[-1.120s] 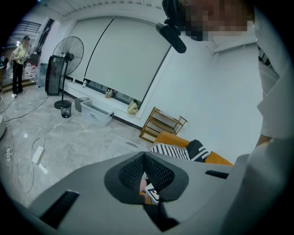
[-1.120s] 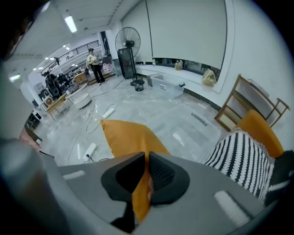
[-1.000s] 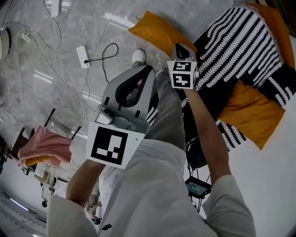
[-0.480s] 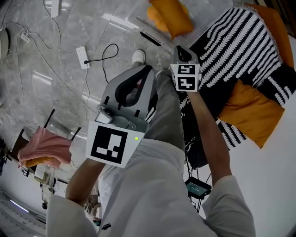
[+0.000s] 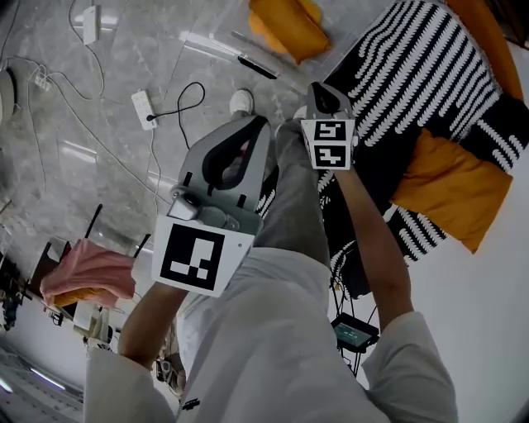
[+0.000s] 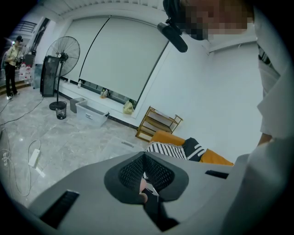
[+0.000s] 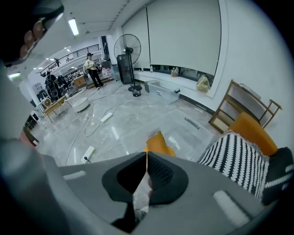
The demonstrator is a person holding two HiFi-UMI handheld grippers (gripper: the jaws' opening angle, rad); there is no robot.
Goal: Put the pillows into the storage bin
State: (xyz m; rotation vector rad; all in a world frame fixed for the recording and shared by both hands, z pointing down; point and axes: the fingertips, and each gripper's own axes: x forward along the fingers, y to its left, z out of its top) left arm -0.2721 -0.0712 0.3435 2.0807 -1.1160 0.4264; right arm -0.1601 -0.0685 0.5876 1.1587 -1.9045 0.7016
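Two tools, a left tool point(image 5: 258, 124) and a right tool point(image 5: 321, 89); three orange pillows in plain sight: a far pillow point(image 5: 289, 25) in the storage bin point(image 5: 211, 43), a near-right pillow point(image 5: 450, 186), a far-right pillow point(image 5: 500, 49); whether the far pillow hides another cannot be told; two striped pillows on the right, a white-and-black pillow point(image 5: 421, 74) and a mostly black pillow point(image 5: 504, 136); two clear bins, the storage bin and a second bin point(image 6: 92, 114) by the far window wall; two power strips on the floor at the left, a nearer strip point(image 5: 142, 109) and a farther strip point(image 5: 89, 18); one standing fan point(image 6: 62, 57); one wooden shelf point(image 6: 158, 124); one pink cloth point(image 5: 87, 277), near left.
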